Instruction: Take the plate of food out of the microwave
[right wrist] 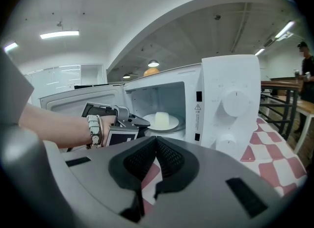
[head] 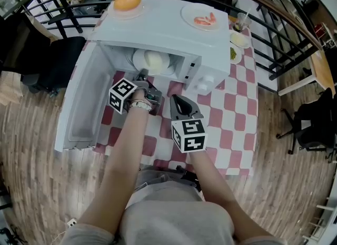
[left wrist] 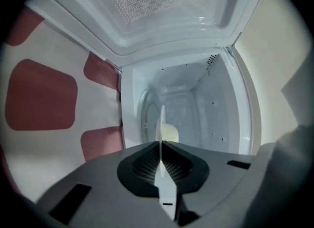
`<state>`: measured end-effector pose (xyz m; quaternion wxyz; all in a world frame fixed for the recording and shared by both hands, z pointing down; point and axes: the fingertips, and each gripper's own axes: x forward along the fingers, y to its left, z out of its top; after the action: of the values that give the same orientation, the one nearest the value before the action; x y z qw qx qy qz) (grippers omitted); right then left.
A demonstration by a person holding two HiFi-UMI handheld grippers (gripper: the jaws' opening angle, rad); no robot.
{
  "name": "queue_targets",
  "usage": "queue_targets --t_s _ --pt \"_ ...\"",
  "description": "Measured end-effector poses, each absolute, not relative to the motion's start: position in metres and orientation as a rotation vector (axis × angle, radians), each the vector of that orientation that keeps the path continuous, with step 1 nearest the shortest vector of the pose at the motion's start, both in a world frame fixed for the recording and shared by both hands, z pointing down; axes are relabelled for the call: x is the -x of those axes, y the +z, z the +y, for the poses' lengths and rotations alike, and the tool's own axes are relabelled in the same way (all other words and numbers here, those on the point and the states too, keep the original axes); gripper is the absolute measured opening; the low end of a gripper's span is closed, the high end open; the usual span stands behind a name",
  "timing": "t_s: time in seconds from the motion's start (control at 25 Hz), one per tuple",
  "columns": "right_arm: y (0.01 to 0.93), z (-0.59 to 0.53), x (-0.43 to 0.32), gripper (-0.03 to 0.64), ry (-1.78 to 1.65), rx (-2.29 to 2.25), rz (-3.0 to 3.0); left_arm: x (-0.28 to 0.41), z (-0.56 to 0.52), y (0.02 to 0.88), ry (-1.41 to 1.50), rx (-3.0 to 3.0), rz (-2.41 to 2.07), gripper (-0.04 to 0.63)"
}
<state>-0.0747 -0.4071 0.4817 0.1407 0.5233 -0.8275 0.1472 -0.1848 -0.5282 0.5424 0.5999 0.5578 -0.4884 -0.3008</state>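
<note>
Left tool (left wrist: 161, 144) was clamped shut on the near rim of the plate (head: 137, 59), which sat with its food inside the open microwave (head: 168, 36) by the desk's (head: 234, 107) left edge. Right tool (right wrist: 156, 141) hovered closed, empty.

The open door (head: 79, 101) of the white microwave (head: 158, 30) walls off 9 o'clock of the cavity mouth; its knobbed control panel (head: 208, 78) blocks 3 o'clock. The left gripper (head: 142, 74), clamped on the rim of the white plate (head: 138, 58), fills the mouth. At 6 o'clock the red-checked tablecloth (head: 226, 107) lies bare beside the right gripper (head: 177, 100).
</note>
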Motion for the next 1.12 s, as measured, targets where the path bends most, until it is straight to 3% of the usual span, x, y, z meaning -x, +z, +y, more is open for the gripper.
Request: queue_targets --t_s 1.12 --pt "0.437 -0.390 0.089 0.023 0.297 -1.578 -2.524 0.191 -0.476 0.486 -0.807 -1.422 -1.031 0.015"
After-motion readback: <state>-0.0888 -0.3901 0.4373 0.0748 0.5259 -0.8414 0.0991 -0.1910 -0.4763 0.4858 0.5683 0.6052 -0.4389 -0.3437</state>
